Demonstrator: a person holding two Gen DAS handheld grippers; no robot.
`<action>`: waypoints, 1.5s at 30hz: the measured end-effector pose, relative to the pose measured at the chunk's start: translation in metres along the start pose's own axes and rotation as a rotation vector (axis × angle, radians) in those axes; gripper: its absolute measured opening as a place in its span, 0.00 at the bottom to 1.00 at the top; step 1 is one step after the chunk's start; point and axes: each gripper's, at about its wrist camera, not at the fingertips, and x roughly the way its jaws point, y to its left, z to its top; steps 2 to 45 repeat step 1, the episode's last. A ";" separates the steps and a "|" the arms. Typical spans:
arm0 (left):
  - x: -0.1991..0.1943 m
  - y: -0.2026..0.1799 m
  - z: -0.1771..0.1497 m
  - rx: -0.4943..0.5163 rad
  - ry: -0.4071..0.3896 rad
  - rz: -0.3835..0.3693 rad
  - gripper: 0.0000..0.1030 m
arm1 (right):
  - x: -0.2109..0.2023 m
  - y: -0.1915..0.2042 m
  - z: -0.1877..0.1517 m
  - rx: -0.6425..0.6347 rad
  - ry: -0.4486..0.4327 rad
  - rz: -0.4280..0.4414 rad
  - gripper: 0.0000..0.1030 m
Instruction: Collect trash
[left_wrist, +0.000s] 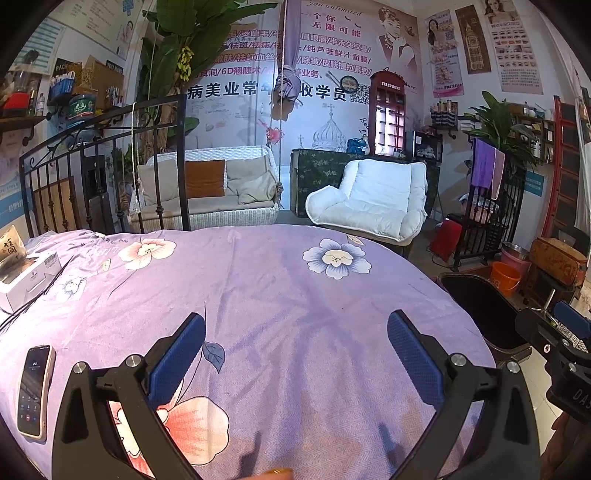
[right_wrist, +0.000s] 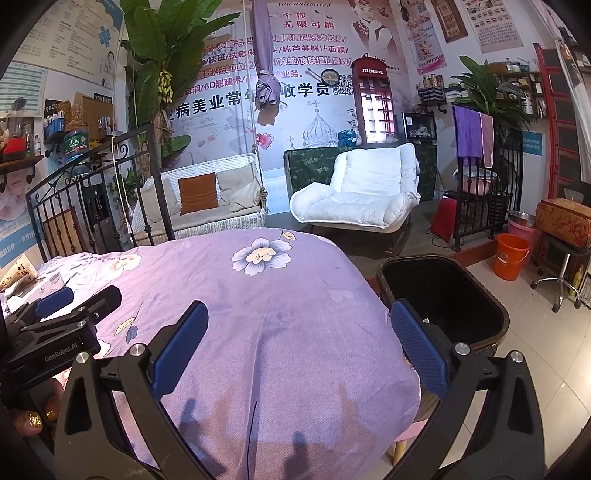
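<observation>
- The trash still to be collected appeared to be at the far left of the bed: a tan paper packet with dark printed characters (left_wrist: 11, 242) and a flat white cardboard box (left_wrist: 27, 275) just beside it, with some clear wrapping near them that was too blurred to make out.
- Whether both counted as trash was a judgement from the task alone; nothing else loose lay on the lilac flower-printed bedsheet (left_wrist: 266, 295) except a smartphone with a lit screen (left_wrist: 34, 391) at the near left.
- The dark oval waste bin with a black liner (right_wrist: 443, 295) stood on the floor just beside the bed's right edge; its inside looked dark, and no contents could be told apart.
- The left claw (left_wrist: 295, 354) hovered over the near middle of the sheet, blue pads spread wide with nothing between them.
- The right claw (right_wrist: 299, 347) hung over the bed's near right corner, likewise spread wide and holding nothing, its right pad lying over the bin's rim in the view.
- Judged from this, the middle of the bed was free of litter, and the far-left items remained to be picked up and carried across to the bin.
- The left claw was nearer to them, though well apart.
</observation>
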 end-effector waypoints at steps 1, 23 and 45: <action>0.000 -0.001 0.000 0.000 0.002 0.000 0.95 | 0.000 0.001 -0.001 -0.001 0.001 0.000 0.95; 0.000 -0.001 0.000 0.000 0.002 0.000 0.95 | 0.000 0.001 -0.001 -0.001 0.001 0.000 0.95; 0.000 -0.001 0.000 0.000 0.002 0.000 0.95 | 0.000 0.001 -0.001 -0.001 0.001 0.000 0.95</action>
